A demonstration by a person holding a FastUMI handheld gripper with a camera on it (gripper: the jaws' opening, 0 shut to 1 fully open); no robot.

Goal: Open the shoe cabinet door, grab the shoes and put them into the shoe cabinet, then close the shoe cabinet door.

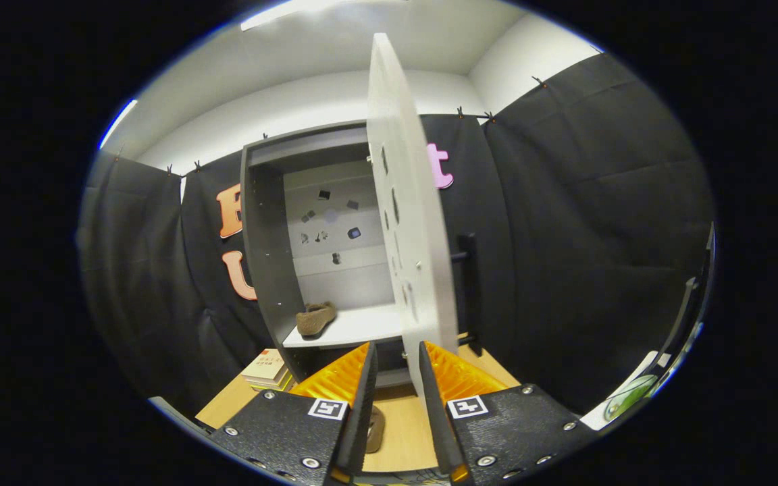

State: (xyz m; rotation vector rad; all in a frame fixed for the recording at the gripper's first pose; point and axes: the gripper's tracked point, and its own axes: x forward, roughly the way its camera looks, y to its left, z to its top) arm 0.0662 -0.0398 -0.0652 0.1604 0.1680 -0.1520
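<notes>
Two fingers of the gripper (396, 358) stand nearest, a narrow gap between them and nothing held in it; the jaws are apart, pressing on neither the door nor a shoe. Down in that gap, low on the wooden tabletop (402, 432), part of a brown shoe (375, 428) shows beside the left finger, half hidden by it. Just ahead of the right finger rises the cabinet door (406, 223), swung wide open and seen nearly edge-on, its lower corner reaching down close to that fingertip; whether they touch cannot be told. A dark bar handle (468, 290) sticks out on the door's far side, to the right. Beyond the fingers the shoe cabinet (264, 256) stands open, grey-walled, and a second brown shoe (315, 318) lies on the left part of its pale shelf (362, 327). Small dark marks dot the cabinet's back panel (335, 223). Left of the fingers, a short stack of books (267, 370) rests on the table against the cabinet's foot.
</notes>
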